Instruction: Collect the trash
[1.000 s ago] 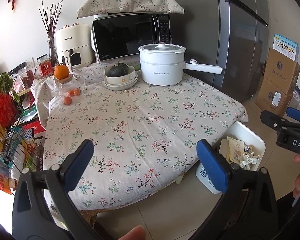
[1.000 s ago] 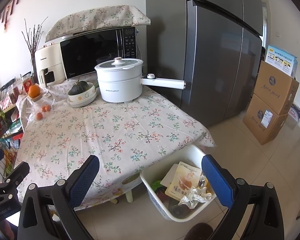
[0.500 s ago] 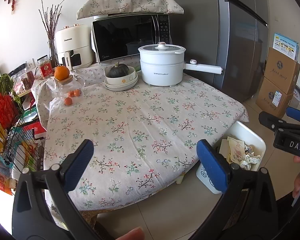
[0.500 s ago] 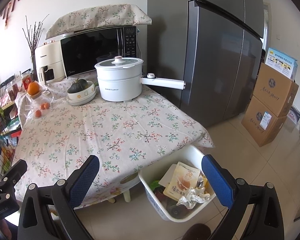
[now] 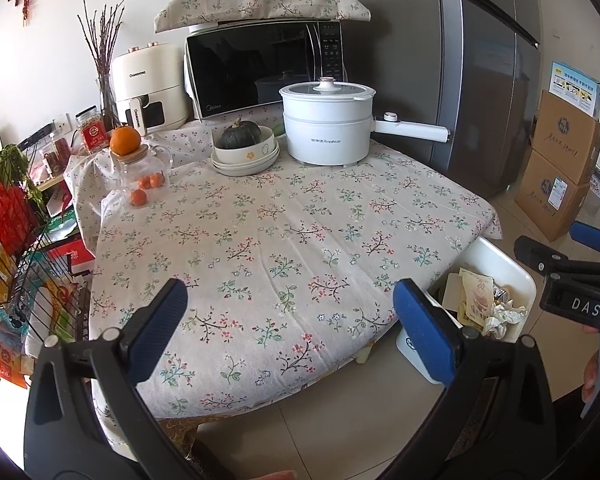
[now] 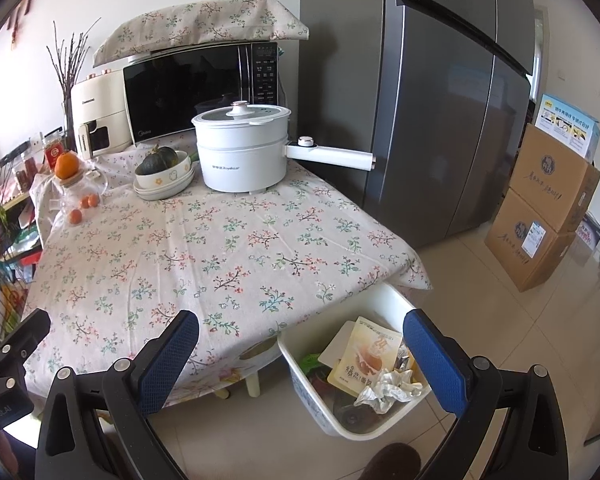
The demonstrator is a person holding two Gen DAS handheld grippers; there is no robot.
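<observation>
A white trash bin (image 6: 300, 372) (image 5: 512, 268) stands on the floor at the table's right corner, partly under the floral cloth. Inside lie a yellow snack pouch (image 6: 366, 356) (image 5: 474, 292) and crumpled white paper (image 6: 388, 390) (image 5: 504, 314). My right gripper (image 6: 300, 356) hangs open above the table corner and the bin, nothing between its blue pads. My left gripper (image 5: 290, 326) is open too, held over the near edge of the flowered tablecloth (image 5: 284, 240). No loose trash shows on the cloth.
At the table's back stand a white electric pot (image 5: 326, 124), a bowl with a green squash (image 5: 244, 146), a glass jar topped by an orange (image 5: 138, 168), a microwave (image 5: 264, 68) and an air fryer. A fridge (image 6: 440, 100) and stacked cartons (image 6: 548, 208) stand right; a wire rack (image 5: 12, 248) stands left.
Both grippers stay open and have only drifted slightly; the view of the table and bin is almost the same.
</observation>
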